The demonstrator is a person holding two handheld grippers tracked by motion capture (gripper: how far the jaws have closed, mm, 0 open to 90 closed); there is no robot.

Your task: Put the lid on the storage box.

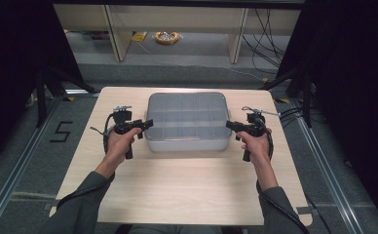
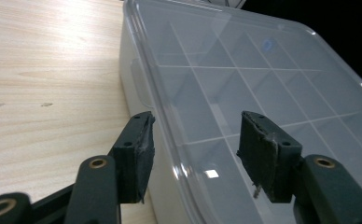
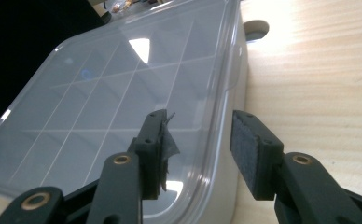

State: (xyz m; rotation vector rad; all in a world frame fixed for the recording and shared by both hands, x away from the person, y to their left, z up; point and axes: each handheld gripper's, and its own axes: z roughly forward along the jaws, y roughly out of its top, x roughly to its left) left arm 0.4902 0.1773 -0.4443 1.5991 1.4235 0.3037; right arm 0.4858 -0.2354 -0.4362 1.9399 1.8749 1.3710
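High view: clear compartment box sits mid-table, lid on, long axis running left-right. Left gripper at box's left short end, right gripper at right short end, both equally near, pointing inward toward each other. Left gripper view: jaws spread, lid rim running between them, nothing pinched yet. Right gripper view: jaws apart too, straddling lid edge, one pad above lid, other outside wall. Likely next: close on both ends, lift lid evenly.
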